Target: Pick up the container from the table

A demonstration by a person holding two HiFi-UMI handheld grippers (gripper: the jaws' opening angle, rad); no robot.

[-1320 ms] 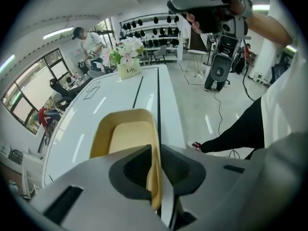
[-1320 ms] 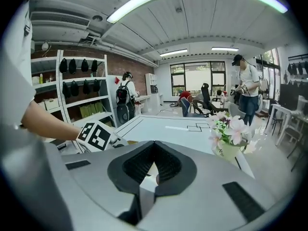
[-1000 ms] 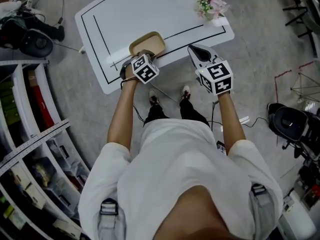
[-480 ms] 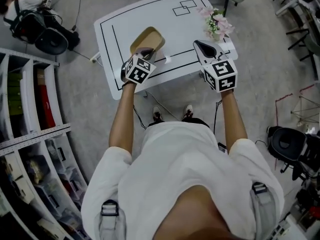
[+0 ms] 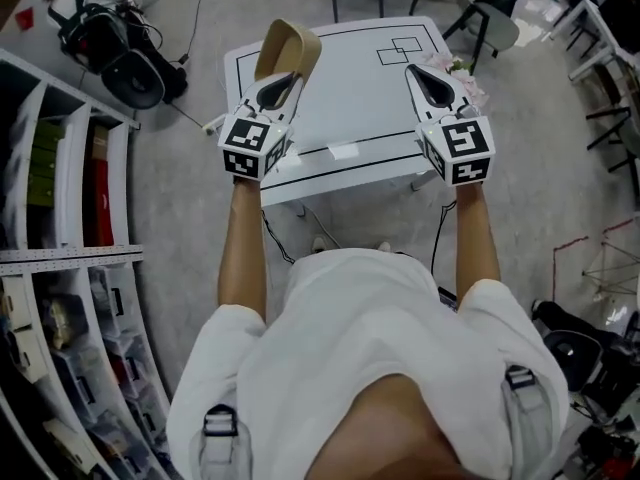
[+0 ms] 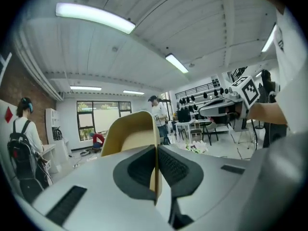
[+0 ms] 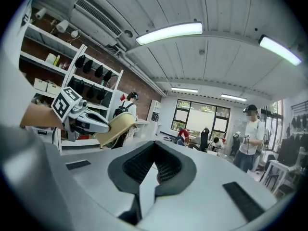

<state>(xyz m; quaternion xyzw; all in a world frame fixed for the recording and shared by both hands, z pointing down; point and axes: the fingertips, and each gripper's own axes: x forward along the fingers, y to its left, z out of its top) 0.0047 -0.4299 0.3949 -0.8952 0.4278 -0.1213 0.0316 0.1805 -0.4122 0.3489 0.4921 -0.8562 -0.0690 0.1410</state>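
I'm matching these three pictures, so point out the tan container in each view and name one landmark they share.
Head view: tan container at upper left, above the white table's left edge, held by the left tongs.
Left gripper view: container at centre, its rim clamped between the jaws.
Right gripper view: container left of centre, tilted.
Shared landmark: the left tongs, shut on the container's rim.

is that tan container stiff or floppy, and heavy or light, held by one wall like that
Probably stiff: pinched by one thin wall in the left gripper, the tan container shows no sag or bending. Likely light, since that single edge pinch carries it clear of the table. Its smooth wall might pivot in the pinch.
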